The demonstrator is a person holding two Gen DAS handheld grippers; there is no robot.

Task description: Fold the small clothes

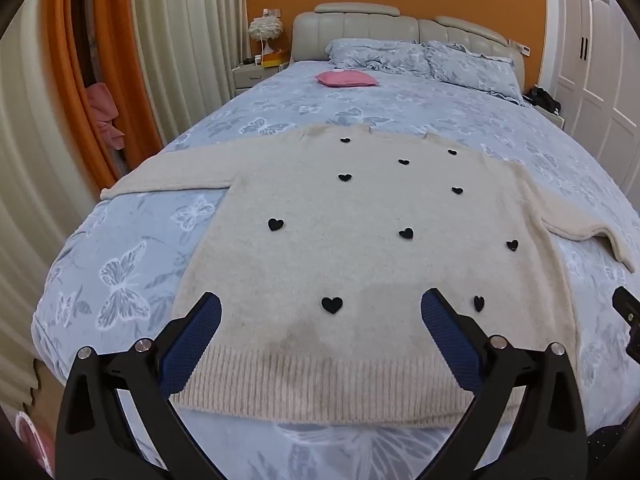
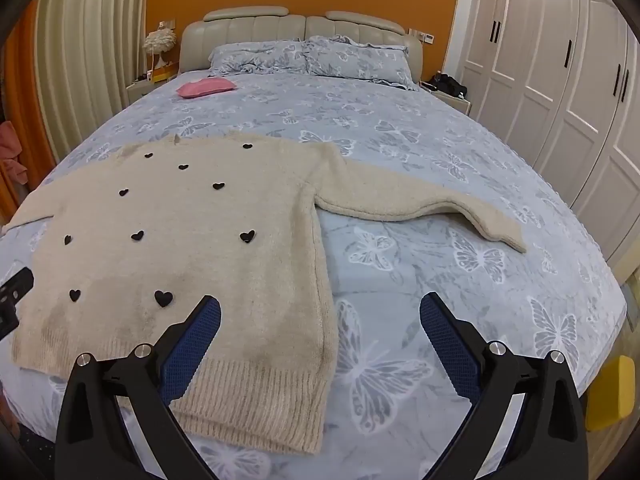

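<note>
Cream sweater (image 1: 360, 240) lies flat on the bed (image 1: 120, 260), hem nearest both grippers. Left gripper (image 1: 320, 312) hovers spread wide over the hem; right gripper (image 2: 320, 312), equally wide open, straddles the sweater's side edge, probably not touching.

Cream heart-dotted sweater (image 1: 360, 248) spread flat on butterfly-print bed (image 1: 120, 264), left hand-held gripper (image 1: 321, 316) wide apart above hem

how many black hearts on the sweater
10 on the sweater: three rows of three running from the collar down, at left, middle and right, for example the middle heart. One more sits low in the centre, and none looks hidden.
</note>
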